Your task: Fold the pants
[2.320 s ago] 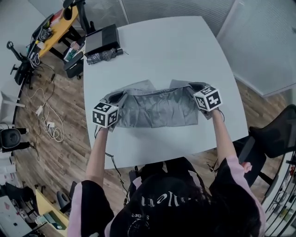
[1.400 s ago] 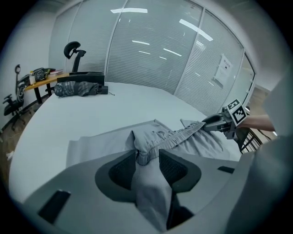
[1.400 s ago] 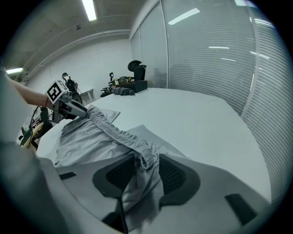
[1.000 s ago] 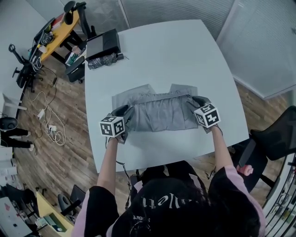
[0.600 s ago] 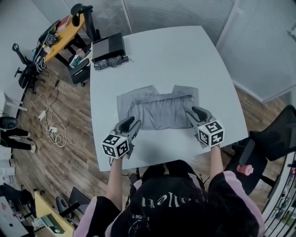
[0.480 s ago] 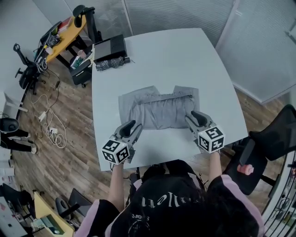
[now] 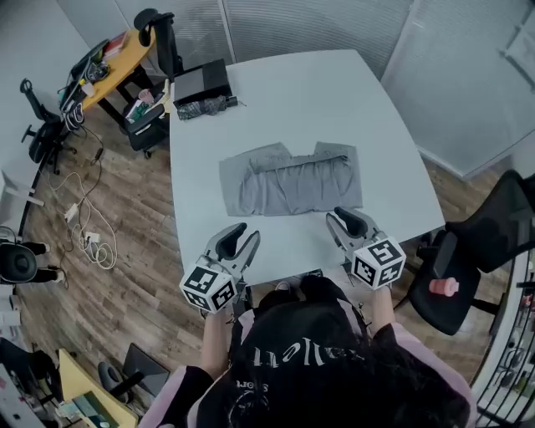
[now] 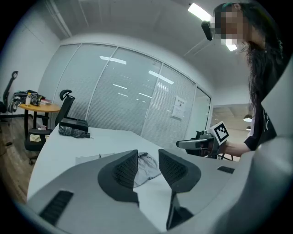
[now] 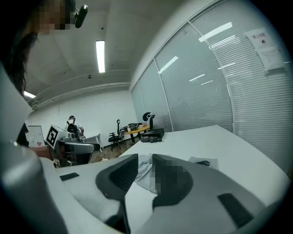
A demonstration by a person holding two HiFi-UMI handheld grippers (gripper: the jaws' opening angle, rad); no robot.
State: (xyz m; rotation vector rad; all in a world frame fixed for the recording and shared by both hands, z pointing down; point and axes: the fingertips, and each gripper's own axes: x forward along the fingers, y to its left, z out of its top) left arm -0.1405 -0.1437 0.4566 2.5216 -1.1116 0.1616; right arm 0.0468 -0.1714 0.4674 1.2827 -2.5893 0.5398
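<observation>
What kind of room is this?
Probably an office. There are glass walls with blinds, a black office chair, and a cluttered yellow desk beside the big white table.

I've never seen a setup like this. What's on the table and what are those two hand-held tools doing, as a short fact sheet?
Table: white, in an office room
Pants: grey, lying folded at the table's middle
Left gripper: near the table's front edge, clear of the pants, jaws apart, empty
Right gripper: also clear of the pants; jaws have just been closing, a gap remains, nothing between them
Other items: black box and dark bundle at the far left corner
</observation>
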